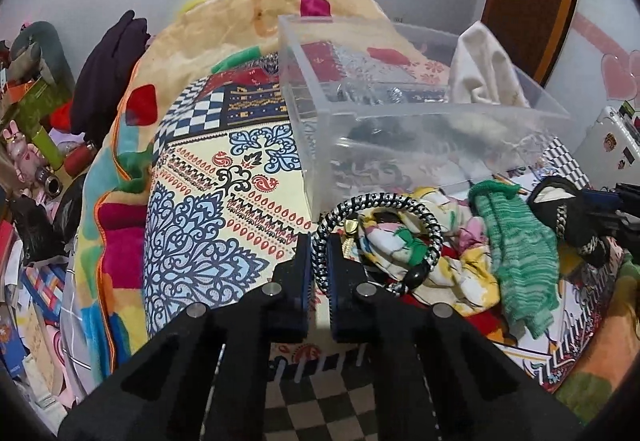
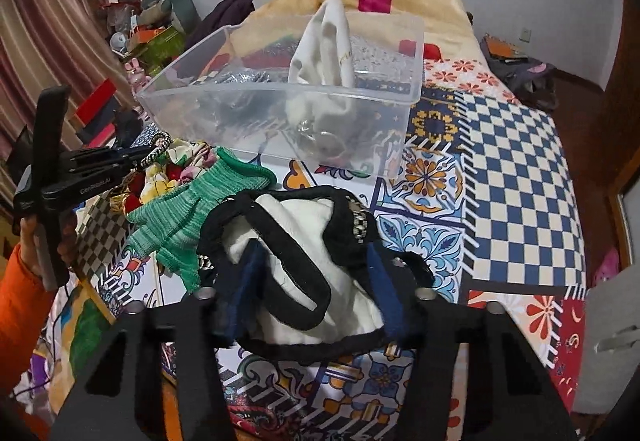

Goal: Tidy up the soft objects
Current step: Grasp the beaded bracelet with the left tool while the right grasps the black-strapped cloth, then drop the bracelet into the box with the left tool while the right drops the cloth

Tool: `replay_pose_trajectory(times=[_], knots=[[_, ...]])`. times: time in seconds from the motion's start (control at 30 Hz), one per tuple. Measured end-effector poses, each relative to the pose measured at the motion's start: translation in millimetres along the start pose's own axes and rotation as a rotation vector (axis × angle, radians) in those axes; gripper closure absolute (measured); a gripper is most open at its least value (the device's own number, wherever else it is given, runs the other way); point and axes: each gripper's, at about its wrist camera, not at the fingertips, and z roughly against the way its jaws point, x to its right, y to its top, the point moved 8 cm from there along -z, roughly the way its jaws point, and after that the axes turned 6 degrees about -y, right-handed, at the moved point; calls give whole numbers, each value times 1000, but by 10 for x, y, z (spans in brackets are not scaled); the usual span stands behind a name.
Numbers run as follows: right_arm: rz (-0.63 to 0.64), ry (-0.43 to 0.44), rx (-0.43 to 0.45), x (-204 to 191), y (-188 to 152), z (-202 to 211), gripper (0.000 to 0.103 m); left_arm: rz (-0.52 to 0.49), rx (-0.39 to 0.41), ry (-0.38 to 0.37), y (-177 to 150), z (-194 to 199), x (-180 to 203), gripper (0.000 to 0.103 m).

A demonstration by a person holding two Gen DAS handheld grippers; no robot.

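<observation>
In front of the clear plastic bin [image 1: 420, 129] on the bed [image 1: 224, 177], the left hand-held gripper [image 1: 319, 253] clamps a black-and-white braided cord [image 1: 380, 201]; right of it lie a floral cloth [image 1: 460, 265] and green knit [image 1: 520, 253]; the right hand-held gripper [image 2: 308, 273] clamps a black-trimmed white pouch [image 2: 296, 241]

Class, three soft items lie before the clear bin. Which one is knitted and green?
The green knit glove, lying between the floral cloth and the black-and-white pouch.
</observation>
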Motion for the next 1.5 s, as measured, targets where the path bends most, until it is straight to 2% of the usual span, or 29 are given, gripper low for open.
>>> replay_pose_trajectory(times=[0.07,0.2,0.27,0.47,0.77,0.9,1.2,1.5], knots=[[7,-18,17,7,21,46,75,-14,27,5,11,109,40,97],[-2,-6,41,43,31,129,86,-43,81,14,70,336,104,97],[-2,-3,55,45,45,172,95,-49,110,7,116,448,140,97],[-6,-3,125,33,212,401,95,-66,182,-7,304,699,247,97],[21,32,238,-153,592,669,95,-97,248,-8,611,800,375,97],[46,38,241,-275,741,571,95,-94,231,-16,691,694,379,97],[72,8,177,-381,1070,89,95,-63,149,-7,823,243,280,97],[23,17,145,-351,1228,-127,94,-77,87,5,911,-114,324,97]])
